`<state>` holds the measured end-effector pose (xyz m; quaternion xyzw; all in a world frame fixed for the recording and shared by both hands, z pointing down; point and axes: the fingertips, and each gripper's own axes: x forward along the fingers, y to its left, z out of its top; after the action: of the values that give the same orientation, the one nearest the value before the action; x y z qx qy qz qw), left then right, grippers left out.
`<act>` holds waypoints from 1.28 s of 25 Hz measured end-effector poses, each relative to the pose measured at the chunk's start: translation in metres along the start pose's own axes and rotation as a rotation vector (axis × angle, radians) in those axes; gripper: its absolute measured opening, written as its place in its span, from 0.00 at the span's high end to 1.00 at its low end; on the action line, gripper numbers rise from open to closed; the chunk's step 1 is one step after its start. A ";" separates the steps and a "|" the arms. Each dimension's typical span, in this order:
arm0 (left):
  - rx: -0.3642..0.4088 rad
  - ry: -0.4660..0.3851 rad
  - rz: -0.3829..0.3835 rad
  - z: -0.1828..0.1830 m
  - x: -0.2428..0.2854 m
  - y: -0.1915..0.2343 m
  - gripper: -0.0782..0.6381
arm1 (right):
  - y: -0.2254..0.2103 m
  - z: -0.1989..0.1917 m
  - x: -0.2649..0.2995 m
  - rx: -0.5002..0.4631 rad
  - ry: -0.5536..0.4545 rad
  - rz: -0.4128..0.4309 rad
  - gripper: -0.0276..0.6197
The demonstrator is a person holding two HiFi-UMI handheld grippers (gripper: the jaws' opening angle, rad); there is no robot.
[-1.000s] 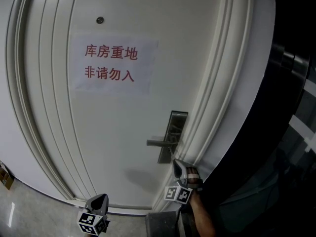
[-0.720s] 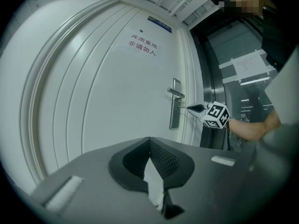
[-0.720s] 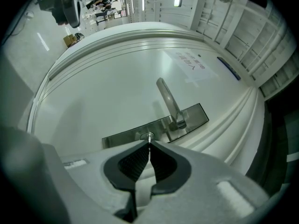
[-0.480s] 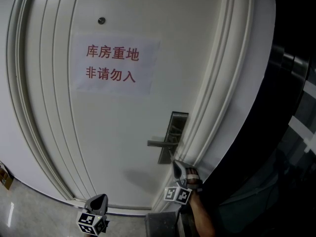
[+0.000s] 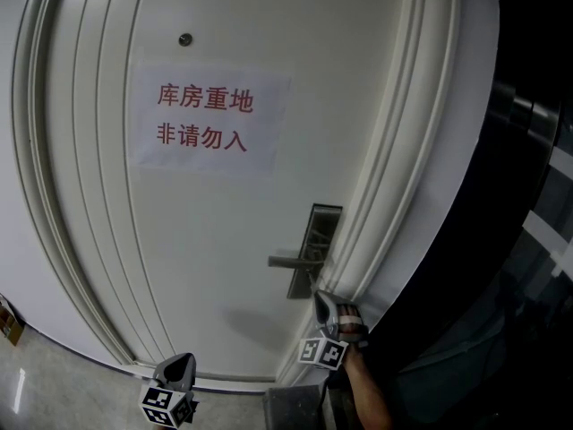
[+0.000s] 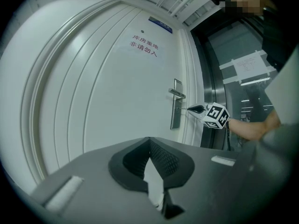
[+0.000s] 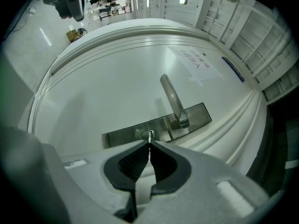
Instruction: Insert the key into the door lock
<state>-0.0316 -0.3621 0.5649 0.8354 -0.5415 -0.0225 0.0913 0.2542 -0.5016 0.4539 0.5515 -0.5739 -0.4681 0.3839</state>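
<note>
The white door (image 5: 206, 240) carries a steel lock plate (image 5: 315, 231) with a lever handle (image 5: 288, 261). My right gripper (image 5: 319, 296) is shut on a small silver key (image 7: 150, 136). The key's tip sits at the round keyhole in the lock plate (image 7: 124, 135), below the handle (image 7: 172, 99). In the left gripper view the right gripper (image 6: 195, 108) points level at the plate (image 6: 175, 118), and a thin blade spans the gap. My left gripper (image 5: 179, 364) hangs low near the door's foot, its jaws (image 6: 149, 140) closed on nothing.
A paper sign with red characters (image 5: 210, 119) is taped to the door under a peephole (image 5: 185, 39). Moulded door frame (image 5: 394, 177) runs along the right, with dark glass panels (image 5: 528, 240) beyond. Pale floor tiles (image 5: 54, 392) show at the lower left.
</note>
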 end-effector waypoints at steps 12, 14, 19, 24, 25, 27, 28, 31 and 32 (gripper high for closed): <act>-0.010 0.000 0.002 -0.002 0.002 0.005 0.89 | -0.001 0.002 0.005 -0.022 0.011 0.010 0.94; -0.011 0.000 0.001 -0.002 0.003 0.005 0.89 | -0.002 0.002 0.005 -0.037 0.014 0.008 0.94; -0.014 0.000 -0.013 -0.003 0.007 0.002 0.89 | -0.004 0.001 0.006 -0.076 0.025 0.011 0.94; -0.021 0.004 -0.021 -0.006 0.009 0.001 0.89 | -0.002 -0.002 0.006 -0.128 0.038 0.017 0.94; -0.023 0.004 -0.022 -0.007 0.009 0.001 0.89 | 0.000 -0.002 0.006 -0.143 0.040 0.021 0.94; -0.026 0.006 -0.023 -0.007 0.010 0.001 0.89 | 0.002 -0.003 0.007 -0.160 0.044 0.026 0.94; -0.026 0.007 -0.025 -0.008 0.010 0.000 0.89 | 0.003 -0.003 0.007 -0.166 0.046 0.026 0.94; -0.027 0.008 -0.030 -0.009 0.012 0.000 0.89 | 0.002 -0.003 0.008 -0.192 0.052 0.025 0.94; -0.027 0.008 -0.030 -0.009 0.012 0.000 0.89 | 0.001 -0.003 0.008 -0.203 0.053 0.025 0.94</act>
<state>-0.0255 -0.3719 0.5749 0.8423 -0.5280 -0.0280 0.1045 0.2557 -0.5101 0.4547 0.5148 -0.5199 -0.5045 0.4585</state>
